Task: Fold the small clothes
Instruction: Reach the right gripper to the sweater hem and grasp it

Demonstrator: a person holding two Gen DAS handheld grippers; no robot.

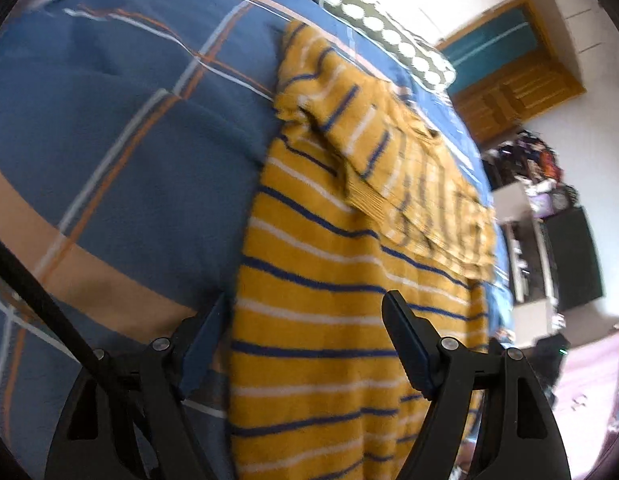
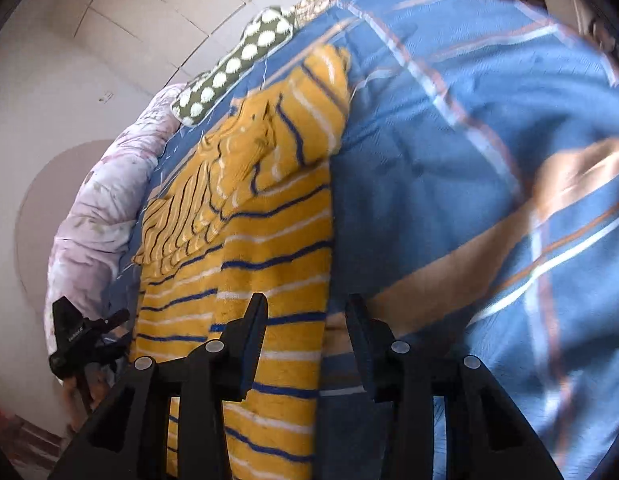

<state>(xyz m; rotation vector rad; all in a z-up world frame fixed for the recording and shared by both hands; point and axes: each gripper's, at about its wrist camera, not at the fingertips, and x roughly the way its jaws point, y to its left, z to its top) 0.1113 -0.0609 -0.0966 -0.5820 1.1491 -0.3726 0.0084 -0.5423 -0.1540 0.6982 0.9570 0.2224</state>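
A yellow knit sweater (image 1: 329, 280) with blue and white stripes lies flat on a blue plaid bed cover (image 1: 109, 120). Both sleeves are folded in across its upper body. My left gripper (image 1: 309, 304) is open, its jaws straddling the sweater's left edge near the hem. The sweater also shows in the right wrist view (image 2: 269, 220). My right gripper (image 2: 307, 304) is open, its jaws straddling the sweater's right edge near the hem. The left gripper (image 2: 85, 340) shows at the sweater's far side in the right wrist view.
A green pillow with white dots (image 1: 381, 28) lies at the head of the bed. A pale floral quilt (image 2: 109, 200) is bunched along the bed's far side. A wooden door (image 1: 509, 76), shelves and a dark screen (image 1: 577, 256) stand beyond the bed.
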